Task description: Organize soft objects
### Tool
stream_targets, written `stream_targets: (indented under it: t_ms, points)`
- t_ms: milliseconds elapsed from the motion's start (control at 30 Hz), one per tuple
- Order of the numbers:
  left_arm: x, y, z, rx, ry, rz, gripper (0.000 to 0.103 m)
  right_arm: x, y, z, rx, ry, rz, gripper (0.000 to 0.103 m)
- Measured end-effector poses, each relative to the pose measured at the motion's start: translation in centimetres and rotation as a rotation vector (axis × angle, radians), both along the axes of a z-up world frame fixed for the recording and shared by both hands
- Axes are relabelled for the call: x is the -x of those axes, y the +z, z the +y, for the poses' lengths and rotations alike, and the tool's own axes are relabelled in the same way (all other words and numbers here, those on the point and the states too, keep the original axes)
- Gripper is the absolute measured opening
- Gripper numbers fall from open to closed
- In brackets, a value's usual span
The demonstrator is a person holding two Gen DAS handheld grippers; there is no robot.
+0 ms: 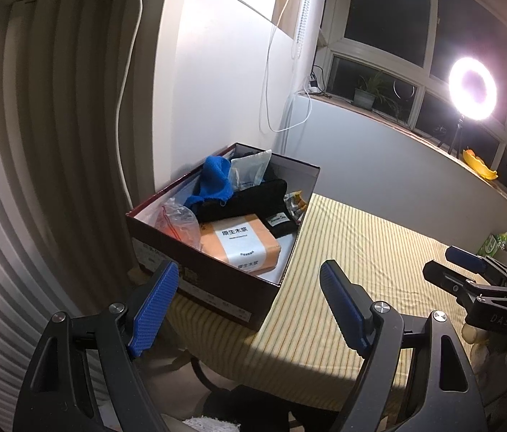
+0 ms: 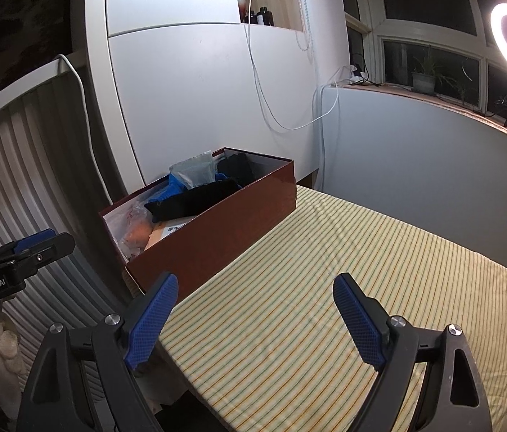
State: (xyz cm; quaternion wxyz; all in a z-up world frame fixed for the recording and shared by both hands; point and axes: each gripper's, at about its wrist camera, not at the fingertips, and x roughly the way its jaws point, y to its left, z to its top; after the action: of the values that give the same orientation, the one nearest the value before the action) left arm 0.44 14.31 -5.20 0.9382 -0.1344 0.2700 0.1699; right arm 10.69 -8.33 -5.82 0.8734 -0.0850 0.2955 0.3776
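The room is dim. A ring lamp [image 1: 473, 88] glares white at two o'clock. Straight lines bend near picture edges.

A box [image 1: 214, 280] sits on the bed [image 1: 354, 252] at its far left corner, against the wall. In the box, a tissue pack [image 1: 241, 248] lies nearest, a cloth [image 1: 214, 176] and pouch [image 1: 250, 169] behind it.

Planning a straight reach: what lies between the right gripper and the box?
Only bare striped sheet, seen in the right wrist view, separates the open right gripper from the box.
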Motion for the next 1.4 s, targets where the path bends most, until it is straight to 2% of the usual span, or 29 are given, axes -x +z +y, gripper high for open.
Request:
stream_targets:
  t_ms: [1400]
  points:
    - [-0.01, 0.22, -0.51, 0.005, -0.005, -0.002, 0.081, 0.11, -0.76, -0.37, 0.019, -0.003, -0.002, 0.086]
